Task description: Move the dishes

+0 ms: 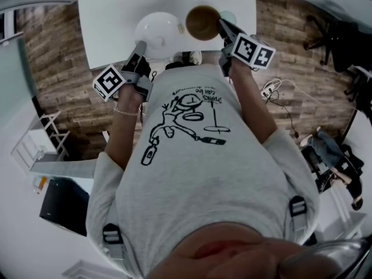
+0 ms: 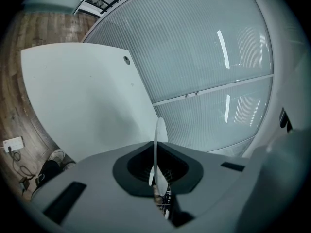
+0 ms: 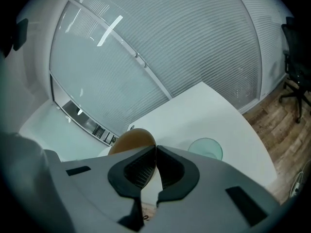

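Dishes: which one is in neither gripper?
The pale green dish on the table; left gripper holds the white plate, right gripper the brown dish.

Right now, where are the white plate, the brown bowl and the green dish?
white plate point(image 1: 158, 31), head view, middle of its face.
brown bowl point(image 1: 201, 22), head view, its inside.
green dish point(image 3: 205, 148), right gripper view, its middle.

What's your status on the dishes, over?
Left gripper shut on white plate. Right gripper shut on brown bowl. Green dish on table beside bowl, nothing else near.
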A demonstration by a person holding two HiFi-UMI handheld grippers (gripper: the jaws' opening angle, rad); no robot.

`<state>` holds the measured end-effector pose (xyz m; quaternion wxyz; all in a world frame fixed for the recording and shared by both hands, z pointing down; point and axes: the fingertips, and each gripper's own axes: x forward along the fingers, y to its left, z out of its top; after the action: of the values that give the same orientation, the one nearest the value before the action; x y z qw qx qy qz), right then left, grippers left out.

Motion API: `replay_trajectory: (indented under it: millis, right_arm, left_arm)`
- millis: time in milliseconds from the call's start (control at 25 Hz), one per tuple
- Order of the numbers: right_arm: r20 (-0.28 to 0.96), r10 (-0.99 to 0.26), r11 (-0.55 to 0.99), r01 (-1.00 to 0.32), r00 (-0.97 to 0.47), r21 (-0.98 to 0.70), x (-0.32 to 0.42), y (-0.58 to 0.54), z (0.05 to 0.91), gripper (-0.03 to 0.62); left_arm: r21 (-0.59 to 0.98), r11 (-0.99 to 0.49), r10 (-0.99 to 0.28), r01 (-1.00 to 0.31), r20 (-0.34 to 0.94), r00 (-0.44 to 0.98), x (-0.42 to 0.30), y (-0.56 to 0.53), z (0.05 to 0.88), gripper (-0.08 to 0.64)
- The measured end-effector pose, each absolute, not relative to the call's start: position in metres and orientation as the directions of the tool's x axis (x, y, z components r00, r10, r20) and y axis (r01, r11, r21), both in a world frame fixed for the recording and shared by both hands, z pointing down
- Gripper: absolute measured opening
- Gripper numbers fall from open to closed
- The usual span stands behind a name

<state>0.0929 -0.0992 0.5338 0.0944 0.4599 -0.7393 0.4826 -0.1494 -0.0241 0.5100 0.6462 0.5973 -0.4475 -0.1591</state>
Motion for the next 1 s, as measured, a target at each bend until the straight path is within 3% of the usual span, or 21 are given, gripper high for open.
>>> replay_trajectory:
  millis: [1000]
  right_arm:
    - [0.683,-0.592,-0.080,-0.813,-0.427,-0.577,0.096,-0.080,0.623,0.040]
  left_arm:
    - [0.900,0.253,-0.734,-0.356,0.418,0.535,-0.155,-0.021,0.521,0.009]
